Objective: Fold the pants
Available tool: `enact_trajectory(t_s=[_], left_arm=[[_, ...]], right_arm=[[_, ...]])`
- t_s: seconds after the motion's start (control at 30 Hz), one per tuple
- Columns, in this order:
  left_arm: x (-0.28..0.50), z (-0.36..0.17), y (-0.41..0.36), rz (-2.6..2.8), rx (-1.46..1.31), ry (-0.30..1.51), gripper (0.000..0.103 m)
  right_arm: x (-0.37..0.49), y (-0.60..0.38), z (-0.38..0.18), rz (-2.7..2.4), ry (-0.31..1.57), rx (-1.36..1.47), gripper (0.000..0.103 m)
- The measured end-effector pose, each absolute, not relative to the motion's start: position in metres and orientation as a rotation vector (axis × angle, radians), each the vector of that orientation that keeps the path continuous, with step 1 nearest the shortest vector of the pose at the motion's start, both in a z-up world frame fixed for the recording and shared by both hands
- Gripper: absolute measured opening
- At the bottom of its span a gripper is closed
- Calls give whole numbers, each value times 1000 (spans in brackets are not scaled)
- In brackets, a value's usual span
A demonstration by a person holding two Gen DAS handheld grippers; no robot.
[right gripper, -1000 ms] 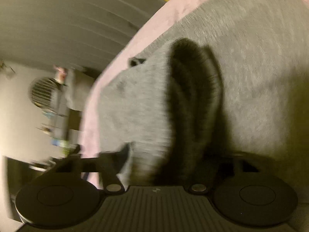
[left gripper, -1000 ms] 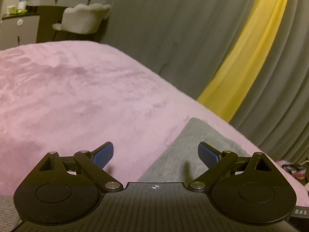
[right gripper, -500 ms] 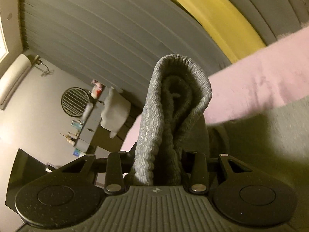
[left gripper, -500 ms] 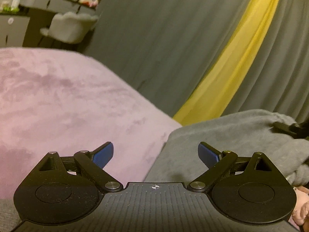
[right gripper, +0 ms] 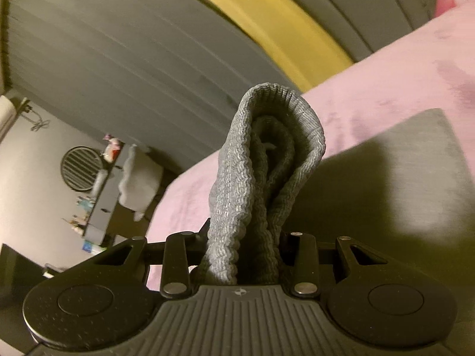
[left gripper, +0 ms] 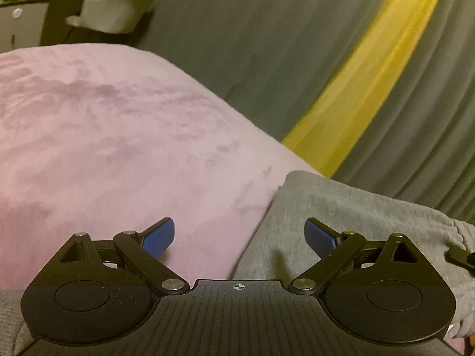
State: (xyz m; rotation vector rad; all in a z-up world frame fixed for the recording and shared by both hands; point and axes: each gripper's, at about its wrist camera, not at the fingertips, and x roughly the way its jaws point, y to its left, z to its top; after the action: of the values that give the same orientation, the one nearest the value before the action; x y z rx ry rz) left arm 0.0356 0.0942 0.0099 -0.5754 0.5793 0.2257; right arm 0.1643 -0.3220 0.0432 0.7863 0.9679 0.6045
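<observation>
Right tongs [right gripper: 243, 255] now clamping bunched grey pants [right gripper: 261, 178], lifted off pink blanket [right gripper: 371, 89]

Open left claw [left gripper: 239, 234] over grey pants [left gripper: 350, 216]

The pants [left gripper: 341, 216] lie on a blanket [left gripper: 118, 136] spread over the bed, at its right side in the left wrist view. The left gripper [left gripper: 239, 237] hangs above the pants' edge, jaws apart, one finger over blanket, the other over cloth. The right gripper [right gripper: 243, 255] clamps a bunched waistband [right gripper: 267, 154] standing up between its fingers. Curtains [left gripper: 267, 44] hang behind the bed; a chair [left gripper: 115, 9] and dresser [left gripper: 26, 20] stand beyond, left.
</observation>
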Motion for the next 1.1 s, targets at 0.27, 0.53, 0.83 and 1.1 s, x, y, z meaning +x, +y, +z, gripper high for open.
enact_trajectory(t_s=[0.27,0.53,0.83,1.1], left_arm=[[41,14,63,105,-398,642,98],[46,11,62,103,-393,687,98],[52,8,52,91,-339,723,98],[55,4,50,88,-331,754,98]], right_arm=[[160,-331,33,568,962,784,36],[158,-334,26,528,962,766,36],[153,-332,10,507,981,760,36],[151,-354,-5,486,986,725,36]])
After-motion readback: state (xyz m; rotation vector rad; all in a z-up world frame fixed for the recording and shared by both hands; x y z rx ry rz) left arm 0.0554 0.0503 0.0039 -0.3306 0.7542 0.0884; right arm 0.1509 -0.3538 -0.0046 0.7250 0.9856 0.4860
